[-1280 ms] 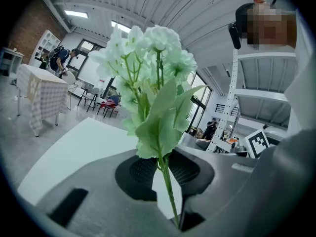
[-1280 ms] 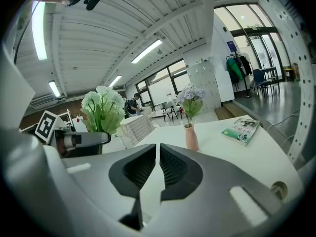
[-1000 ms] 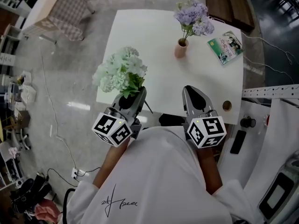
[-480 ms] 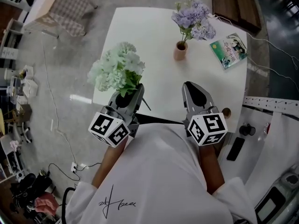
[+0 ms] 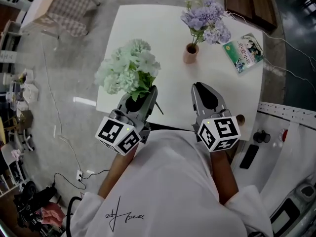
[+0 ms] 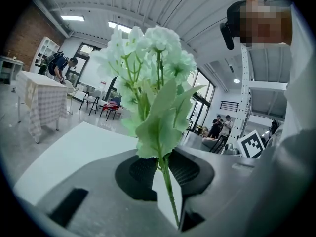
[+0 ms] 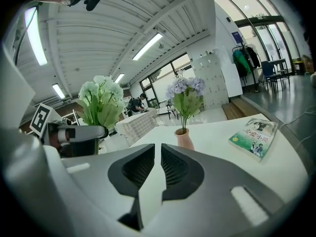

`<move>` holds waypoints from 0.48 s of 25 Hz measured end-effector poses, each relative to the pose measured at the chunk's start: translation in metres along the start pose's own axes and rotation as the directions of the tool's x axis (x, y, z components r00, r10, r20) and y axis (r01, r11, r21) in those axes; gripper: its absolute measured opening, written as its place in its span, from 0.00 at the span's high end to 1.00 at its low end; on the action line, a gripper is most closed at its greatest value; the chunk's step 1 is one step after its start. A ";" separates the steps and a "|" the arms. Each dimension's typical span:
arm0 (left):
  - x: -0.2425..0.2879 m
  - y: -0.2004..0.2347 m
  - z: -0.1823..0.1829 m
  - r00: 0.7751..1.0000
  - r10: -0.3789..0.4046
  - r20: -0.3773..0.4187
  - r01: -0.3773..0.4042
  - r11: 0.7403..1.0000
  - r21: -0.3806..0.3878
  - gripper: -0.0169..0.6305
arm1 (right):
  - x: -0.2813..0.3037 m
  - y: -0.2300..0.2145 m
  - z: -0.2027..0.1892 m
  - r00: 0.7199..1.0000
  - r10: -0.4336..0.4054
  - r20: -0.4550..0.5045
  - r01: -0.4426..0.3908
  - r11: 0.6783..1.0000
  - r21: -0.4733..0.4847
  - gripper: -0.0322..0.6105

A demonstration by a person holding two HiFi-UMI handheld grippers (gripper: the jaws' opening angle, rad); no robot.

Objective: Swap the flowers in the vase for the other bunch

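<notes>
My left gripper point(image 5: 143, 94) is shut on the thin green stem of a white-green flower bunch point(image 5: 129, 73), held upright over the white table's point(image 5: 148, 28) near left corner. In the left gripper view the stem point(image 6: 168, 186) runs between the jaws of the left gripper point(image 6: 160, 169) and the blooms point(image 6: 148, 58) fill the middle. The right gripper point(image 5: 205, 90) hovers over the near table edge. Its jaws are opening, with a narrow gap and nothing between them point(image 7: 157, 162). Ahead stands a small pink vase point(image 5: 190, 53) point(image 7: 184, 139) holding purple flowers point(image 5: 205, 19) point(image 7: 184, 90).
A green-covered book point(image 5: 244, 47) point(image 7: 254, 136) lies at the table's far right corner. A table with a chequered cloth point(image 5: 69, 6) stands on the floor at upper left. A wooden bench point(image 5: 247, 1) is beyond the table. A white workbench point(image 5: 281, 127) sits at right.
Both grippers have edged forward over the table's near edge, the white-green bunch riding along in the left one.
</notes>
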State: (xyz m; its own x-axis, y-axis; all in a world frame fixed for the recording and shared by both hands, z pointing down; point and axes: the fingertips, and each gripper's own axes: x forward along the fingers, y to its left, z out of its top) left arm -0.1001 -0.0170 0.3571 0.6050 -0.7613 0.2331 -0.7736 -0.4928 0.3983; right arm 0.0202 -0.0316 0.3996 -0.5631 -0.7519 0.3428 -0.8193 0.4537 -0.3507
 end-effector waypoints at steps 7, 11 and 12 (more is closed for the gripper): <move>0.014 0.015 0.003 1.000 -0.006 -0.002 0.006 1.000 -0.013 0.88 | 0.017 -0.013 0.015 0.999 -0.030 0.016 0.030 1.000 -0.003 0.88; 0.021 0.023 0.004 1.000 -0.003 0.013 0.004 0.999 -0.033 0.88 | 0.028 -0.020 0.023 0.999 -0.035 0.020 0.035 0.999 -0.003 0.87; 0.023 0.025 0.003 1.000 -0.004 0.011 0.005 0.999 -0.040 0.88 | 0.030 -0.021 0.025 0.999 -0.037 0.022 0.037 0.999 -0.002 0.87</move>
State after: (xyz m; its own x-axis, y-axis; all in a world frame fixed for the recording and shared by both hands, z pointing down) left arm -0.1057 -0.0480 0.3697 0.6063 -0.7637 0.2217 -0.7625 -0.4791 0.4348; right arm 0.0238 -0.0758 0.3955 -0.5303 -0.7781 0.3365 -0.8396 0.4270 -0.3358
